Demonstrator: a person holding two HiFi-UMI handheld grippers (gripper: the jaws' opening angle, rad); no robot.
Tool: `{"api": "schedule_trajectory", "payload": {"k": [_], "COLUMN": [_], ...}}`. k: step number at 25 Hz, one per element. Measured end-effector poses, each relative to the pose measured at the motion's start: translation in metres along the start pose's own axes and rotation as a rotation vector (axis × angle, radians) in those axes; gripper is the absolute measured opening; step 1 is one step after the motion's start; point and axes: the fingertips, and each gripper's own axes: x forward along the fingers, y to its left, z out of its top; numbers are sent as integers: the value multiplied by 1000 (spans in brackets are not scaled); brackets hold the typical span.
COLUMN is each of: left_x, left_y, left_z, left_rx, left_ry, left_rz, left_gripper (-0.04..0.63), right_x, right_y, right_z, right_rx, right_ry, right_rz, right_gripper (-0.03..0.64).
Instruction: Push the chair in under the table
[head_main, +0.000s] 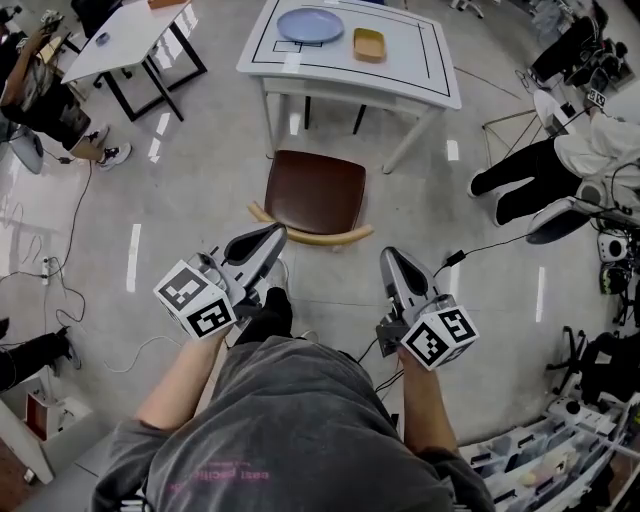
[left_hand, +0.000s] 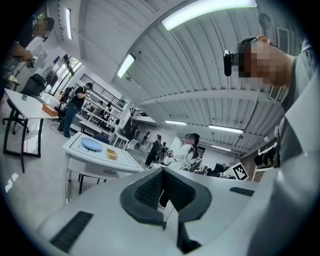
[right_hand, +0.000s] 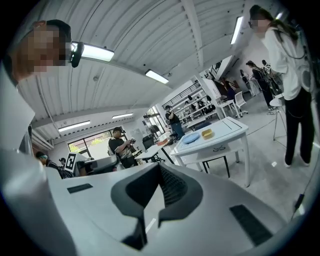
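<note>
I can't read any text anywhere. Head view: the pink print (head_main: 232, 477) on the back of the person's grey shirt (head_main: 300, 420) is too small and blurred. The cube (head_main: 196, 300) on the left hand-held gripper (head_main: 273, 236) and the cube (head_main: 440, 337) on the right hand-held gripper (head_main: 392, 256) carry black-and-white square patterns, no letters or numbers. Same kind of marker (left_hand: 240, 171) in the left gripper view, another marker (right_hand: 71, 161) in the right gripper view.

White table (head_main: 412, 72) with plate (head_main: 310, 25), dish (head_main: 368, 44)
</note>
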Motion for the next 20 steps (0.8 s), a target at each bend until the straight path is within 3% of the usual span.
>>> {"api": "schedule_trajectory", "payload": {"k": [20], "left_x": [77], "left_y": [174], "left_z": [60], "left_rx": [-28], "left_ry": [107], "left_rz": [-100], "left_gripper": [0], "right_x": [181], "right_y": [-28], "right_z": [39], "right_rx": [10], "right_ry": [50], "right_rz": [-118], "right_gripper": [2]}}
